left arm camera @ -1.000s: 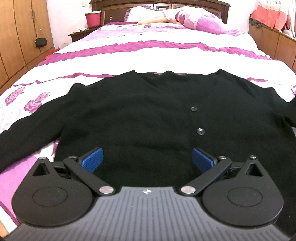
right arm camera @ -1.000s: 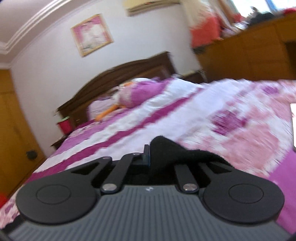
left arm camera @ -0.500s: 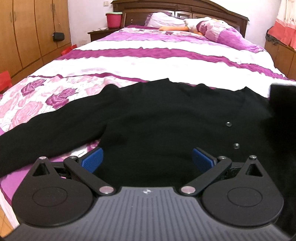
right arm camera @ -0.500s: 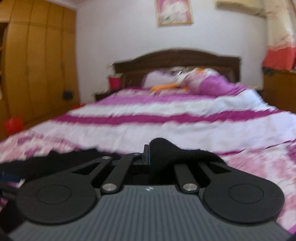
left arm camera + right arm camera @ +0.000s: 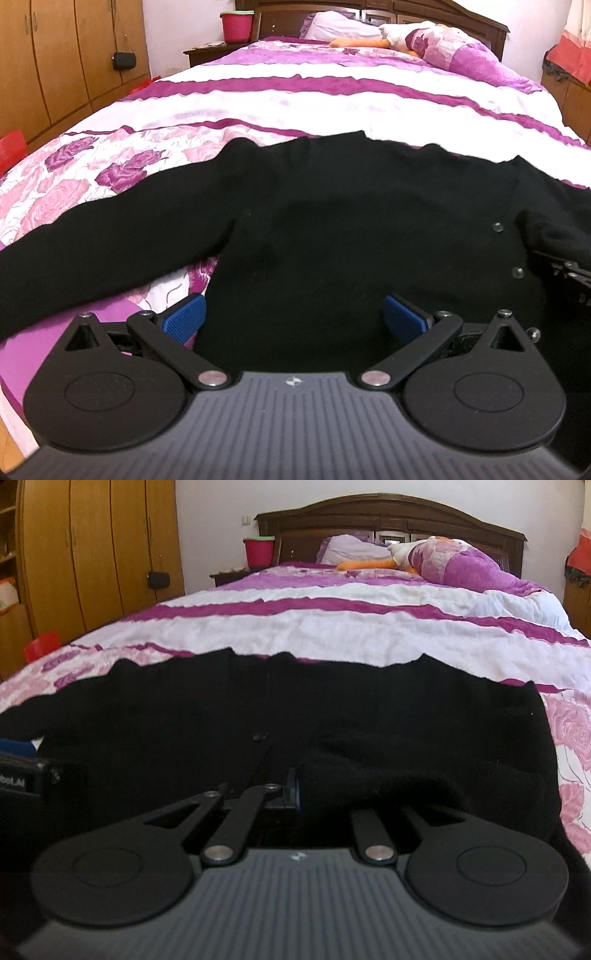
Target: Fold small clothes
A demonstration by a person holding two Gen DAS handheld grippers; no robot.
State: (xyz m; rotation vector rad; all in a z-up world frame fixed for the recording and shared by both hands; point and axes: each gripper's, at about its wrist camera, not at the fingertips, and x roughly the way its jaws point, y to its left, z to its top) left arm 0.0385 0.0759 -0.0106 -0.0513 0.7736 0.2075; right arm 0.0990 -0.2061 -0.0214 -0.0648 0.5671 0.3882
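Note:
A small black buttoned cardigan [image 5: 332,221] lies flat on the bed, its left sleeve [image 5: 92,243] stretched out to the left. My left gripper [image 5: 293,319] is open and empty, hovering low over the cardigan's lower hem. My right gripper [image 5: 301,794] is shut on the cardigan's right sleeve [image 5: 369,771], which is folded inward over the cardigan's body [image 5: 184,716]. The sleeve cloth hides the right finger. The right gripper's body shows at the right edge of the left wrist view [image 5: 570,277].
The bed [image 5: 314,110] has a white, purple-striped and rose-printed cover. Pillows [image 5: 461,565] and a dark headboard [image 5: 388,517] are at the far end. A wooden wardrobe [image 5: 92,554] stands on the left, with a nightstand and a red bucket [image 5: 258,550] beside the bed.
My right gripper has swung left with the sleeve, carrying it from beside the bed's right part onto the cardigan's body. My left gripper has shifted left along the hem, staying open.

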